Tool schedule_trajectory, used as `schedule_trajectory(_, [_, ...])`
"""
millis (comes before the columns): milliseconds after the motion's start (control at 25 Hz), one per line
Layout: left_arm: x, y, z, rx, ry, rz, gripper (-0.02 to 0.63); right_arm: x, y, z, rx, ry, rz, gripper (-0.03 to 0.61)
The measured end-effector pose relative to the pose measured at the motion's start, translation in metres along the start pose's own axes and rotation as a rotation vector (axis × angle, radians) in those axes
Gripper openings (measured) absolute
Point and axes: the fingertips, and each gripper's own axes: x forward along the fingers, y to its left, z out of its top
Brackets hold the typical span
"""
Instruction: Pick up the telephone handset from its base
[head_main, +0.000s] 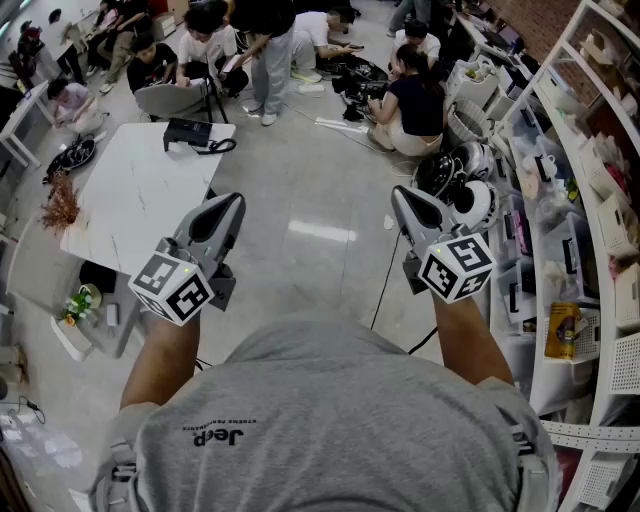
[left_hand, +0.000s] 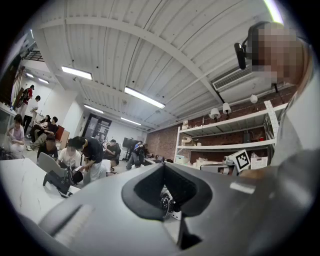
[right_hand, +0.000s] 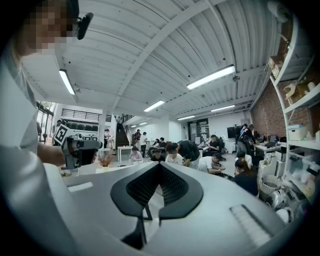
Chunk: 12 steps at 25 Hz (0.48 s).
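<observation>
A black telephone with its cord trailing to the right sits at the far end of a white table; the handset rests on the base. The left gripper view shows the telephone small and far off on the table's top. My left gripper is held level over the table's right edge, well short of the phone, jaws shut on nothing. My right gripper hangs over the tiled floor to the right, also shut and empty.
Several people sit and crouch on the floor beyond the table. White shelving full of items lines the right side. A black cable runs across the floor. A dried plant lies on the table's left edge.
</observation>
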Motion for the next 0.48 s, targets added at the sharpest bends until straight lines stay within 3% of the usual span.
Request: schedule_trajectory(480, [0.012,-0.001,0.000,0.006,0.002,-0.005,0.057,0.005,-0.012,0.001,0.001,-0.001,0.003,0.003])
